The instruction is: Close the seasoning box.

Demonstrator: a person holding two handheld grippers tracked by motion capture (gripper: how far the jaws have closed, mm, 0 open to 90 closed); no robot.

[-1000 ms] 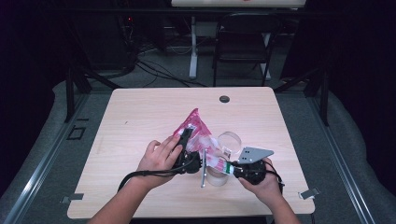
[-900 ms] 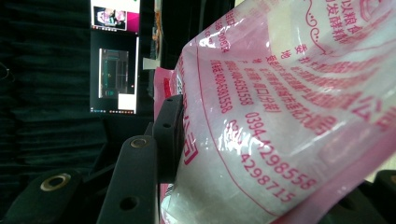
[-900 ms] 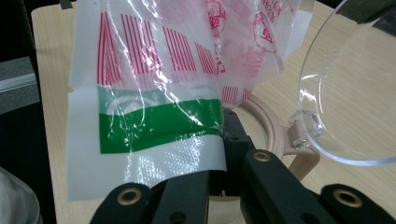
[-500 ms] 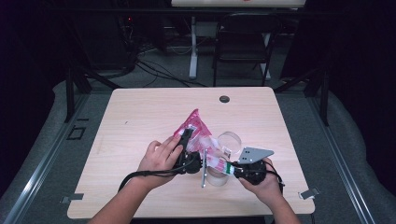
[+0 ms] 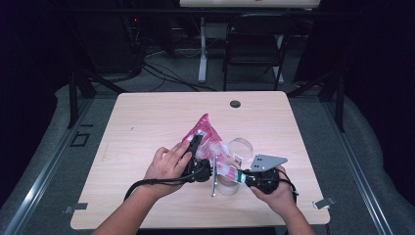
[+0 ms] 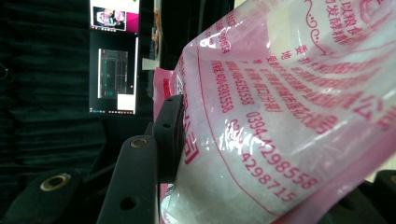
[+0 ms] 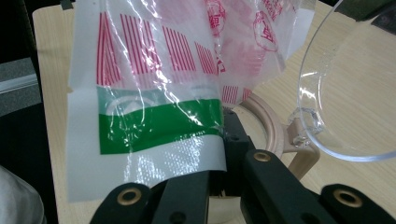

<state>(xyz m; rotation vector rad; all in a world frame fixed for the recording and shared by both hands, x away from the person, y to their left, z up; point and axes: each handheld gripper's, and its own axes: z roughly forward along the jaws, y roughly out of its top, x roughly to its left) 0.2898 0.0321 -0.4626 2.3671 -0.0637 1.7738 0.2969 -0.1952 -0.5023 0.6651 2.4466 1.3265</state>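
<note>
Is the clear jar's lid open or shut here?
Open. The clear lid is swung up off the jar's rim, beside the plastic bag held in the right tongs.

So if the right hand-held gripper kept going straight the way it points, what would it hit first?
The pink plastic bag: the right hand-held gripper is already shut on its green-striped edge. Beyond that, probably the clear lid, though depth is unclear.

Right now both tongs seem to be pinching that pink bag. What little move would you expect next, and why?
Probably tipping the pink bag toward the clear jar. The left tongs and right tongs each grip a part of it, and the open jar lies right beside it.
</note>
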